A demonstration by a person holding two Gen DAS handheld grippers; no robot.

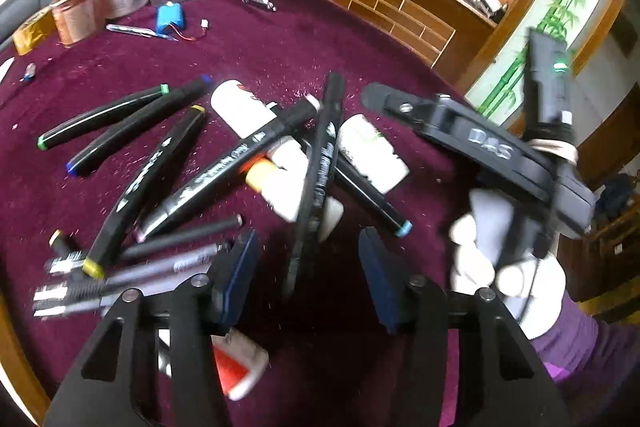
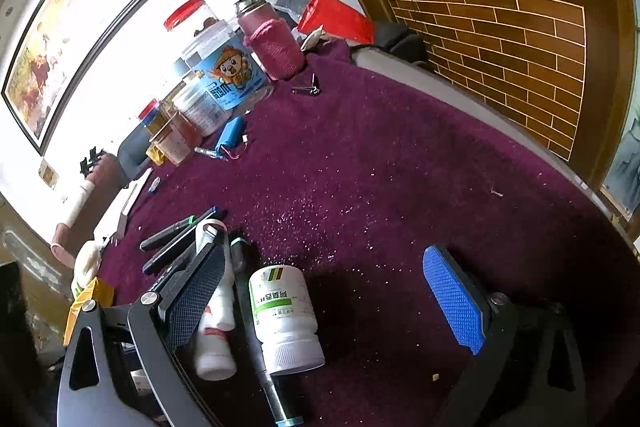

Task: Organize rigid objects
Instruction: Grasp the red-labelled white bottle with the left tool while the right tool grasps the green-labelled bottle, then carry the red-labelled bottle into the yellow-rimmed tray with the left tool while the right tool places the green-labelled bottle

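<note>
Markers (image 1: 240, 163) lie heaped on the maroon cloth (image 1: 280, 43) in the left wrist view, black barrels crossing over white bottles (image 1: 372, 151); only this view shows the whole pile and the gloved hand (image 1: 500, 251) gripping the right gripper (image 1: 376, 99), which reaches in over the pile from the side. The right wrist view instead shows a green-labelled pill bottle (image 2: 286, 315) lying on a black marker between that gripper's (image 2: 332, 291) spread blue pads (image 2: 452, 299), untouched by either. Motion blur smears the marker print. One upright-slanting marker (image 1: 320, 179) stands between the left gripper's (image 1: 308, 267) parted fingers; whether they touch it cannot be told. Beyond the pile stand jars (image 2: 224, 75) near the cloth's far edge.
</note>
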